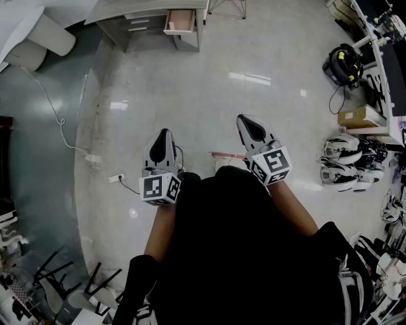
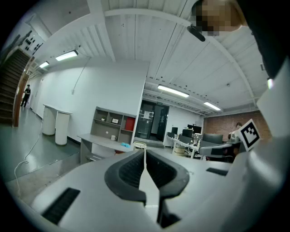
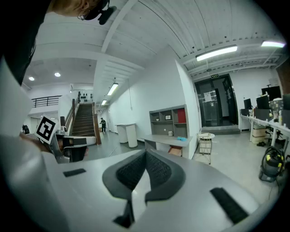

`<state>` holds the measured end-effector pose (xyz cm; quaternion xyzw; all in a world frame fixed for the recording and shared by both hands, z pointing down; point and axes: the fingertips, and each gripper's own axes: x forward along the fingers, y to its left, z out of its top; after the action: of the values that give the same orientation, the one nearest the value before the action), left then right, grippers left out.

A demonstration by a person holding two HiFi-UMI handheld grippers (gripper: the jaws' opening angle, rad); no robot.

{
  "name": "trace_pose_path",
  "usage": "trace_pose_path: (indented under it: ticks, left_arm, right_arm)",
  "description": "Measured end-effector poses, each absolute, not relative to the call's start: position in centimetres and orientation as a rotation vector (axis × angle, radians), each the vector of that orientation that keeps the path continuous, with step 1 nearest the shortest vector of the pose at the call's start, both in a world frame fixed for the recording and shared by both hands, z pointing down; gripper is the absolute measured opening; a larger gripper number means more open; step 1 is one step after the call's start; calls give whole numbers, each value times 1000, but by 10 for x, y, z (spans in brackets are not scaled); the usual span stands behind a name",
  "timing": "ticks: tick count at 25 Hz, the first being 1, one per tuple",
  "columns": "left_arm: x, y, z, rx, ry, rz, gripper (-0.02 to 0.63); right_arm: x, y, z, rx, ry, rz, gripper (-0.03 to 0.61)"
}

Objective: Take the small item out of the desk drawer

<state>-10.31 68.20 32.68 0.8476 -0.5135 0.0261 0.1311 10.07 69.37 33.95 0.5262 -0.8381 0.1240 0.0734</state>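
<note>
The left gripper (image 1: pixel 165 134) and the right gripper (image 1: pixel 246 122) are both pressed together, with nothing between the jaws. Each is held in front of the person's body, pointing slightly down over the floor (image 1: pixel 254 57).

The desk (image 1: pixel 152 19) stands well apart from both grippers, across open floor. Its drawer (image 1: pixel 181 22) stands pulled out. The small item shows in no view and is presumably inside that drawer.

Progress, as judged: the task is at its start. The drawer is open. The approach, the grasp and the removal remain.

The head view shows the gap to the desk and the drawer from above, too small to reveal any contents. The right gripper view shows the drawer from the side, the shelf unit (image 3: pixel 167 121) behind the desk, and a blue object (image 3: pixel 181 139) on the desktop. The left gripper view shows the desk, but the open drawer cannot be made out there.
</note>
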Motion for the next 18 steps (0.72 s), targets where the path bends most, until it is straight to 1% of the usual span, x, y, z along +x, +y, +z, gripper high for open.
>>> trace_pose_path:
  ticks: [18]
  left_arm:
    - [-93,677,343,2436,-1526,83,20]
  right_arm:
    - [128,673,351,1624,-2513,418,0]
